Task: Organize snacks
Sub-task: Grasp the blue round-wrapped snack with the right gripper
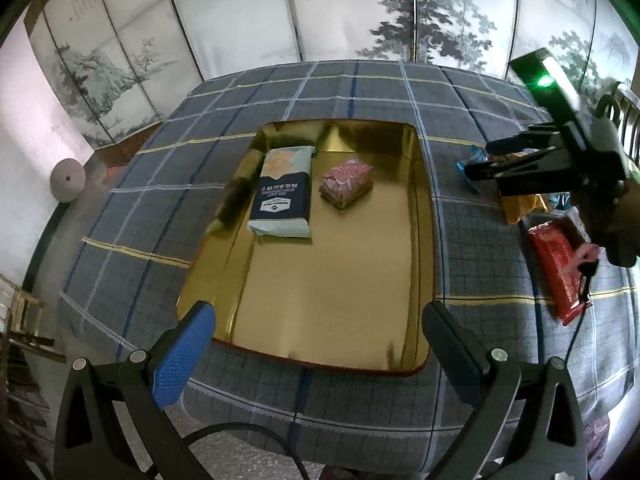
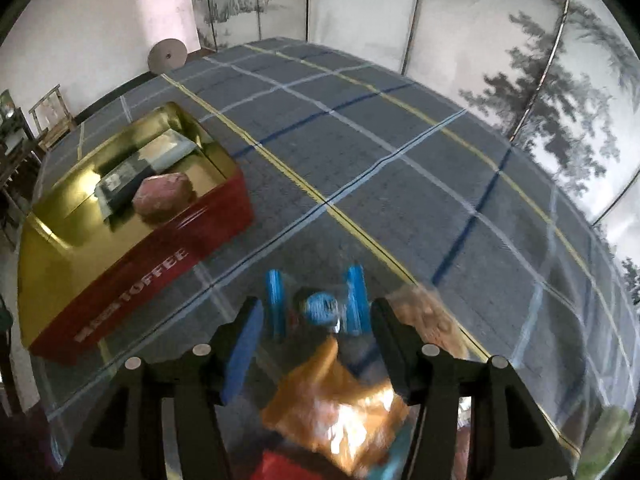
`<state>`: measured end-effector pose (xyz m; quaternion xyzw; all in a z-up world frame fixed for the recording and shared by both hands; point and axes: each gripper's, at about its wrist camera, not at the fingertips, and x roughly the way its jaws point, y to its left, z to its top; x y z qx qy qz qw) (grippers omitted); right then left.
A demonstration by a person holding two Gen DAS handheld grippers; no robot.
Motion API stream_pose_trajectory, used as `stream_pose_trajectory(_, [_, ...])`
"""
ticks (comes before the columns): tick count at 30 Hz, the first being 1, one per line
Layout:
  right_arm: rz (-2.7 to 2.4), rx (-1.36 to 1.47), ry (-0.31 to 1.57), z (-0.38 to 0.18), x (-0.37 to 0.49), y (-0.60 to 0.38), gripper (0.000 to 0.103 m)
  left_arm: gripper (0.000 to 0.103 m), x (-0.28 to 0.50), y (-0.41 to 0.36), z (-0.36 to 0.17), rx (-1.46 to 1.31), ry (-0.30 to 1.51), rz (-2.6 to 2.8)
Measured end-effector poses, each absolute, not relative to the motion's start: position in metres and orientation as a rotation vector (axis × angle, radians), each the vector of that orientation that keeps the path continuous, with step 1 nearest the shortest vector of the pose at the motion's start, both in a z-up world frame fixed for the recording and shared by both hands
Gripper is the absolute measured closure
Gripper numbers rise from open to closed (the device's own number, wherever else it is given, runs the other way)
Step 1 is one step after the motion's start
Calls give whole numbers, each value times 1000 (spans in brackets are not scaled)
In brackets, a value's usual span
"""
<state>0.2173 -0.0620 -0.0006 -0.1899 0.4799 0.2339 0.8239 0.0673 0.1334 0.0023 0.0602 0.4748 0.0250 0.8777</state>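
Two snacks lie in the gold-lined red tin (image 1: 426,216); both grippers' fingers apart, empty. Close your right gripper (image 2: 316,320) on the blue-wrapped candy (image 2: 320,308) next.

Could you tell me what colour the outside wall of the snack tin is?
Red, with pale lettering on the tin; its inside is gold. The right wrist view shows it best.

The left tool (image 1: 318,326) is black plastic. It has two long fingers. One finger has a bumpy blue pad (image 1: 182,354) on the inside. The other finger looks all black. Small round silver screws (image 1: 138,356) sit on the joints. A thin black cable (image 1: 256,438) loops under it.

The right tool (image 2: 316,334) looks the same, with black arms, a blue pad (image 2: 244,350) and silver screws (image 2: 430,349). Seen from the side, it has a black box on top with a green light (image 1: 544,80).
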Motion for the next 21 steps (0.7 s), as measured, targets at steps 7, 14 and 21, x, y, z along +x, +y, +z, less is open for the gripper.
stream_pose_trajectory(7, [488,-421,1068,-21,231,-54,57,1,68,128,0,135,1003,57])
stream_pose_trajectory(14, [479,-282,944,24,193,-73,63,1,61,110,11,175,974,15])
stream_pose_trajectory(21, [193,-109,817,57,95,-182,63,1,66,62,19,236,966,-140])
